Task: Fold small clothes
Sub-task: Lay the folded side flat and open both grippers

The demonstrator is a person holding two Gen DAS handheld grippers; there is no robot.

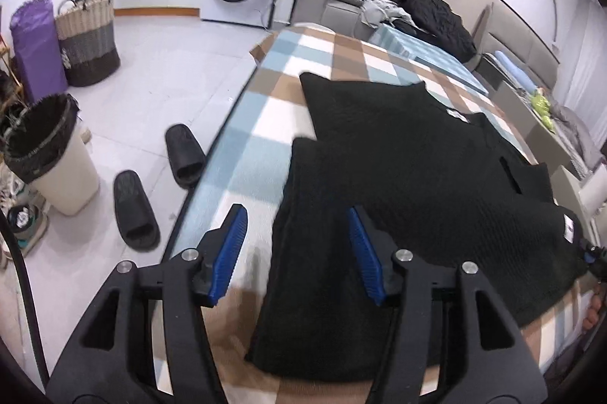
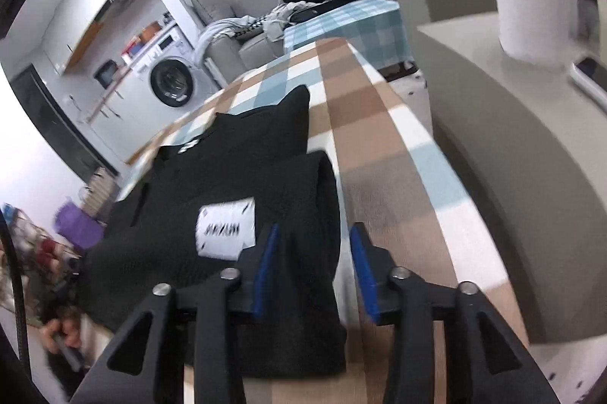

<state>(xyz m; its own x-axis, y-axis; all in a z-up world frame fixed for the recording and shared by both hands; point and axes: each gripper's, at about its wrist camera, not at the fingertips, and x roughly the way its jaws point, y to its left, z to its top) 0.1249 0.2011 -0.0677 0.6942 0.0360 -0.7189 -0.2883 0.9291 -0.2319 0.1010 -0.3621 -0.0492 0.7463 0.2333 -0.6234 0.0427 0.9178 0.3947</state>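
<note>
the black knit garment (image 1: 398, 176) lies flat on the checked blanket (image 1: 265, 123) over the desk, its long axis running from the near edge toward 12 o'clock. one folded-in panel sits between the pads of the left claw (image 1: 296, 252), which stands open, pressing nothing, the cloth's edge nearer its 3 o'clock pad. the right claw (image 2: 313, 271) is likewise open over the opposite folded edge, the white label (image 2: 225, 229) at its 10 o'clock. each hand is nearest its own side of the garment. both claws tilt downward toward the near hem, so i judge the next fold runs hem toward collar.
</note>
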